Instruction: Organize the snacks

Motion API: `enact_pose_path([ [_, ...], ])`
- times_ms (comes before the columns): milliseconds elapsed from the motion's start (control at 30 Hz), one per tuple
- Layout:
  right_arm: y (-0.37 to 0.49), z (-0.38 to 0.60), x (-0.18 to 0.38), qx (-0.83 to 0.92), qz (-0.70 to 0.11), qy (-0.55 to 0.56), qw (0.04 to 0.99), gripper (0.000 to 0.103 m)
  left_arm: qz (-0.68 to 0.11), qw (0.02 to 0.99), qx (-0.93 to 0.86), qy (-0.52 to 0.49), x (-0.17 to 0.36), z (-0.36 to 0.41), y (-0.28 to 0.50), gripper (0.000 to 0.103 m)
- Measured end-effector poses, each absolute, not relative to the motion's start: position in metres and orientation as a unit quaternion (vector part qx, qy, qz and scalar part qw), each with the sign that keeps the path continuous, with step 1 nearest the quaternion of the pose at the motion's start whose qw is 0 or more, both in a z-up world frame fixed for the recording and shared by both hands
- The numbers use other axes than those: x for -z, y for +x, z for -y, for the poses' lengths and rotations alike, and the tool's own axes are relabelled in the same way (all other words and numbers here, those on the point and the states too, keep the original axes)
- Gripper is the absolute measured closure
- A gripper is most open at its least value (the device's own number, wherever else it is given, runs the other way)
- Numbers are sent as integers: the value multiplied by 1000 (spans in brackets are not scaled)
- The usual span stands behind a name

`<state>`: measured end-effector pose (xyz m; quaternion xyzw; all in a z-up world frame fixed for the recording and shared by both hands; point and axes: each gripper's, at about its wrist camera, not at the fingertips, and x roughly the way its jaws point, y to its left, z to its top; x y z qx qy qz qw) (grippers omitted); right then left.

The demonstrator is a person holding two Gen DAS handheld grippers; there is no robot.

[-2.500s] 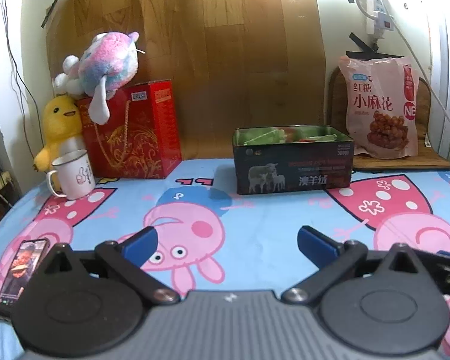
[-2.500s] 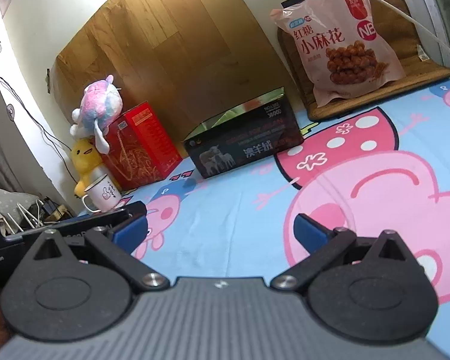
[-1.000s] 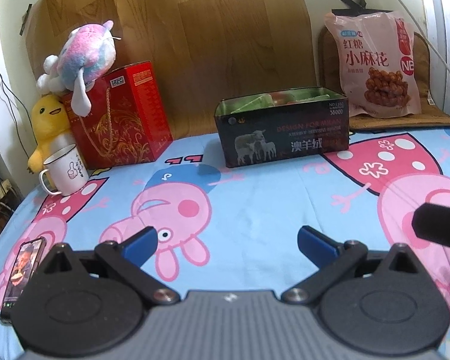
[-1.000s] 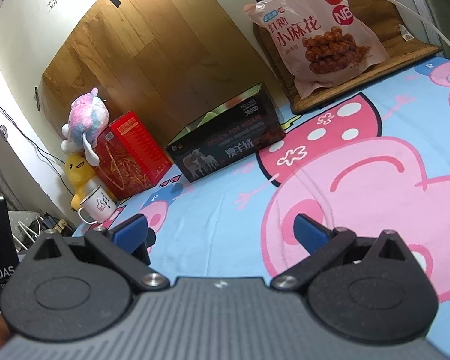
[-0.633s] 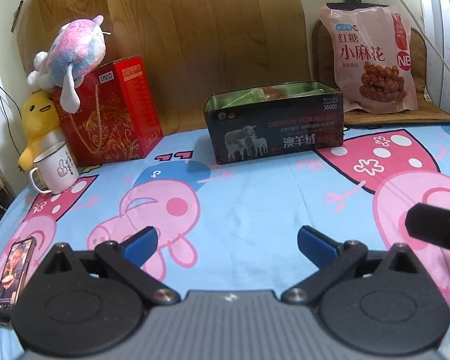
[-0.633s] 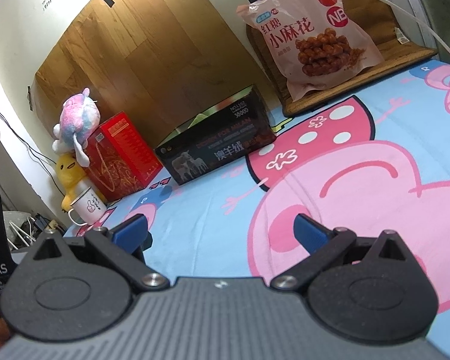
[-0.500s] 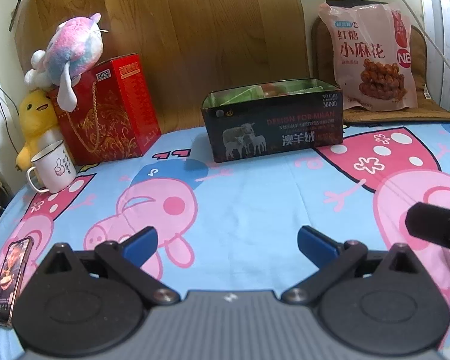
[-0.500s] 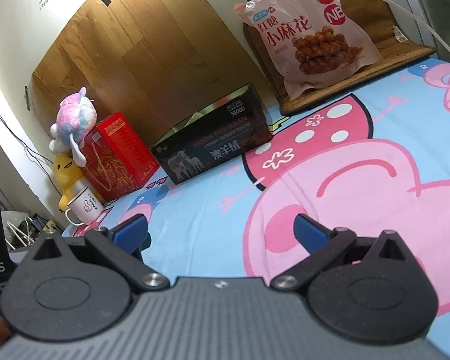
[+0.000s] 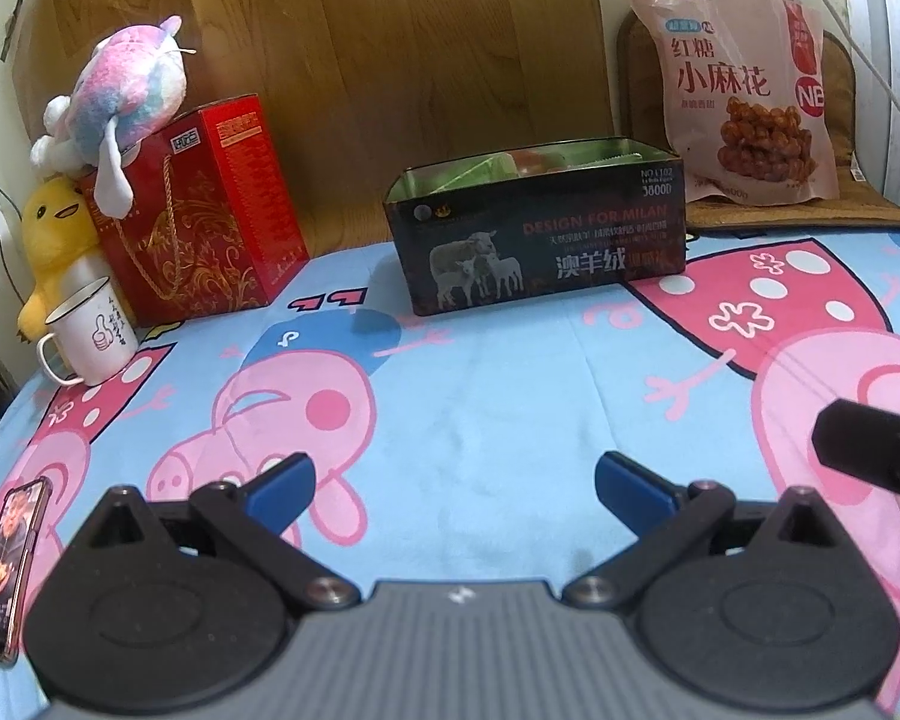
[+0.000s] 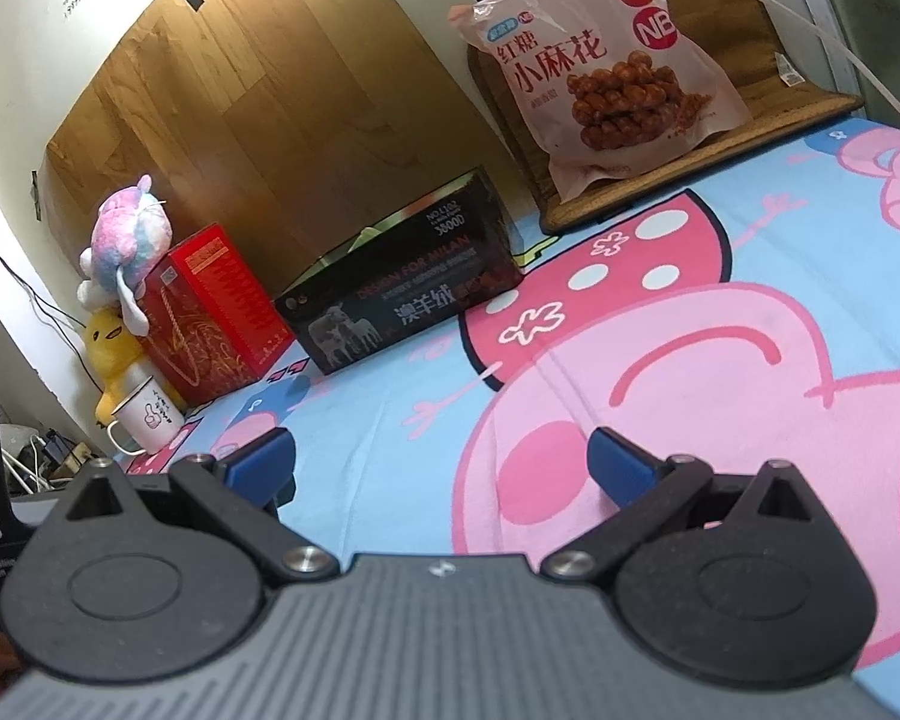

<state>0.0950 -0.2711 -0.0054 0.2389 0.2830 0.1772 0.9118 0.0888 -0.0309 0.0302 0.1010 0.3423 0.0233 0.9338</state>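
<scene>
The pink snack bag [image 9: 744,96] stands up at the back, far ahead of the left gripper [image 9: 453,489] and off to its right. It leans on a brown mat [image 9: 846,204] by the wall. The bag has a picture of brown twisty snacks on it. From the right gripper [image 10: 441,459] the bag [image 10: 600,60] is also far ahead and a bit to the right. Just beside the bag, to its left, sits a dark box [image 9: 540,240] with sheep on its side. The box has no lid on, and green and red things show inside it, but what they are is too hard to tell. The box is straight ahead of the left gripper, with bare blue cloth between them. The cloth [image 9: 480,408] has big pink pigs on it and covers the whole flat top. Farther left of the box stands a red gift box [image 9: 204,210] with a gold rope handle. A pink and blue soft toy [image 9: 126,90] lies on top of it. A yellow duck toy [image 9: 54,240] sits next to it, and a white mug [image 9: 93,339] stands in front of the duck. A phone [image 9: 9,564] lies flat close to the left gripper, on its left side. Both grippers have their blue fingers [image 9: 279,489] spread wide apart, and nothing is between them. A black part of the right gripper pokes in at the right edge of the left view.
</scene>
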Motion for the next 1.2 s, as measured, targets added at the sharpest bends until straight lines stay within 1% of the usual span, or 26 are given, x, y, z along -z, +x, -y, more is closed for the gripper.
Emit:
enact_pose_path([
  [700,106,277,12,-173,-291,245,909,0,-349,930,-23,110,-26,37,99,0],
  [1200,100,279,7,-176,-281,245,911,0,-335,936,-24,111,-36,38,88,0],
])
